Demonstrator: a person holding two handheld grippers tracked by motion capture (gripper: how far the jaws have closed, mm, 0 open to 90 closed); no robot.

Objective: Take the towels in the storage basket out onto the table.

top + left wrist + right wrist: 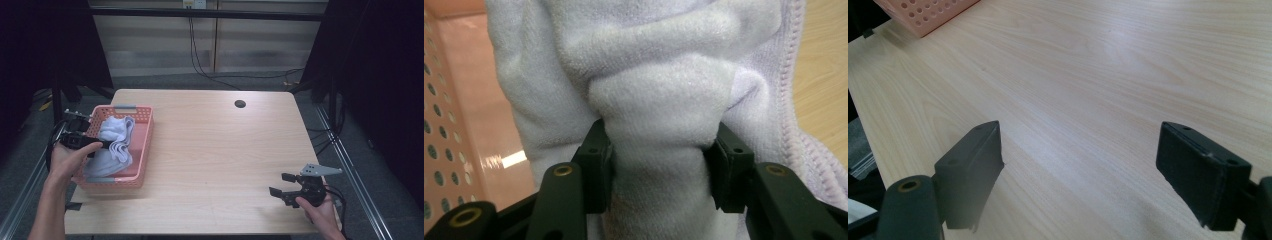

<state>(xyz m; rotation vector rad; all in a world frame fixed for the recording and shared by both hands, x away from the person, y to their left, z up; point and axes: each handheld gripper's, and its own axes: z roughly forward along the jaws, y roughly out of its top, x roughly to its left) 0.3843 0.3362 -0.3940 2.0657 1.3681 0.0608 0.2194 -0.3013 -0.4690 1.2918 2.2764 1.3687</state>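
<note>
Wooden table (pixel 210 145), left hand-held gripper (pixel 659 165) clamped on white towel (pixel 654 100) in pink basket (pixel 145 150), right hand-held gripper (pixel 1083 170) spread apart.

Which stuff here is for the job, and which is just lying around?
For the job:
- towel, pinched in the left claw
- basket holding the towel

Just there:
- right claw, open above bare table
- round hole in the table
- cables on the floor behind

A light wooden table (pixel 215 145) carries a pink perforated basket (pixel 142 145) near its left edge.
</note>
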